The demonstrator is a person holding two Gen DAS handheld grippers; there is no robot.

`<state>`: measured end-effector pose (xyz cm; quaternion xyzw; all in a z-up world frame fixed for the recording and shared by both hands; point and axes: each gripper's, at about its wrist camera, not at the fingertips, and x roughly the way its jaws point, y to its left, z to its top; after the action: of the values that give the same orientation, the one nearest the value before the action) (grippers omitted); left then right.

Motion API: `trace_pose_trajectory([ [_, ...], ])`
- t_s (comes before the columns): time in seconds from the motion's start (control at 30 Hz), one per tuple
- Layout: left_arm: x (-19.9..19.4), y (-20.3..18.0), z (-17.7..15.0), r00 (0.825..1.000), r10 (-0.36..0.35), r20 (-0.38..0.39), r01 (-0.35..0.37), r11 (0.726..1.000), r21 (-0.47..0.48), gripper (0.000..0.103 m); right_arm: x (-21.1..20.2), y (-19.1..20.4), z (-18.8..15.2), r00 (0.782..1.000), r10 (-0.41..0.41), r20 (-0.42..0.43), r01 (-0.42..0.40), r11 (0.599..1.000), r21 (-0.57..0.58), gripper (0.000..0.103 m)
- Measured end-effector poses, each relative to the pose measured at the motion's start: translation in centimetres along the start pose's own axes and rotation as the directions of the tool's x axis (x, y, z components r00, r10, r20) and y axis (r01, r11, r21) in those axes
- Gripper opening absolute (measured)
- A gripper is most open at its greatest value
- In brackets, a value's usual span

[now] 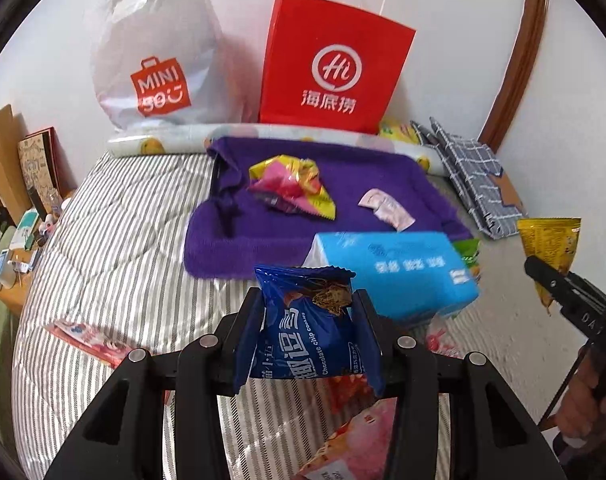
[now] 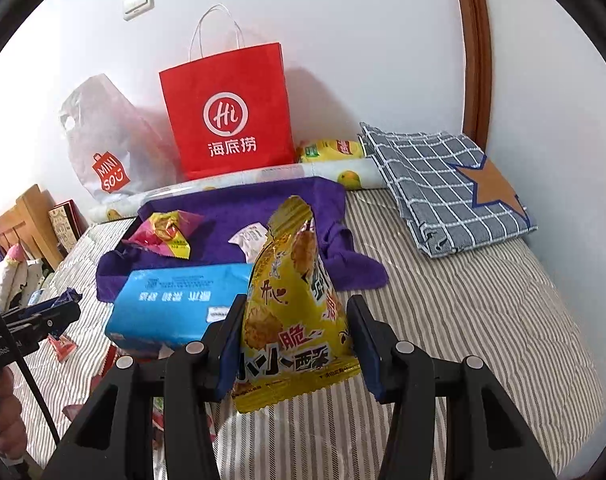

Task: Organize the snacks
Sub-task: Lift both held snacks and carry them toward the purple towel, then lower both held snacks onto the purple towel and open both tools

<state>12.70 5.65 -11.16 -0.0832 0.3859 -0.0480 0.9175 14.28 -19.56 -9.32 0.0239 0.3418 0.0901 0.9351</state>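
Observation:
My left gripper [image 1: 307, 300] is shut on a blue chocolate chip cookie packet [image 1: 307, 332], held above the striped bed. My right gripper [image 2: 297, 308] is shut on a yellow snack packet [image 2: 295, 308], also seen at the right edge of the left wrist view as the yellow snack packet [image 1: 551, 240]. On the purple towel [image 1: 355, 192] lie a crumpled pink-and-yellow packet [image 1: 291, 184] and a small pale sachet [image 1: 387, 208]. A red paper bag [image 1: 331, 64] and a white Miniso plastic bag [image 1: 155, 64] stand against the wall behind.
A blue tissue pack [image 1: 395, 272] lies at the towel's front edge. Red and pink wrappers [image 1: 355, 440] lie on the striped quilt [image 1: 123, 240] below my left gripper. A folded checked cloth [image 2: 447, 184] sits at the right, a yellow packet [image 2: 331, 150] beside the red bag.

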Motion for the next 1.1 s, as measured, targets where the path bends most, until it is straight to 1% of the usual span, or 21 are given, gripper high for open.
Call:
trace_pose_trajectory([
  [0.33,-0.8,-1.2,3.4,0.999,-0.008,0.032,0.007,1.000,0.021,0.045,0.1,1.4,3.1,0.999,0.013,0.033,-0.013,1.000,-0.025,0.047],
  [0.47,-0.7,-1.2,4.7,0.999,-0.005,0.042,0.005,1.000,0.019,0.045,0.7,1.9,4.5,0.999,0.018,0.033,-0.017,0.999,-0.036,0.047],
  [0.57,-0.5,-0.7,5.5,0.999,0.009,0.049,-0.009,1.000,0.006,0.045,0.9,2.0,5.6,0.998,0.039,0.050,-0.038,0.999,-0.029,0.047],
  [0.6,-0.5,-0.5,5.7,0.999,0.012,0.051,-0.012,1.000,0.001,0.045,1.1,1.9,5.9,0.998,0.033,0.046,-0.032,0.999,-0.025,0.047],
  [0.73,-0.1,0.1,7.0,0.998,0.031,0.058,-0.031,0.999,-0.017,0.045,2.6,1.7,7.1,0.999,0.042,0.025,-0.042,0.999,-0.012,0.047],
  [0.87,0.8,0.6,8.1,0.997,0.050,0.056,-0.049,0.999,-0.025,0.045,4.7,1.7,8.0,1.000,0.025,0.013,-0.025,0.999,-0.022,0.047],
  [1.1,2.8,1.1,10.1,0.994,0.089,0.071,-0.087,0.996,-0.033,0.045,8.1,1.5,9.2,0.999,0.041,-0.014,-0.041,0.999,-0.010,0.047],
])
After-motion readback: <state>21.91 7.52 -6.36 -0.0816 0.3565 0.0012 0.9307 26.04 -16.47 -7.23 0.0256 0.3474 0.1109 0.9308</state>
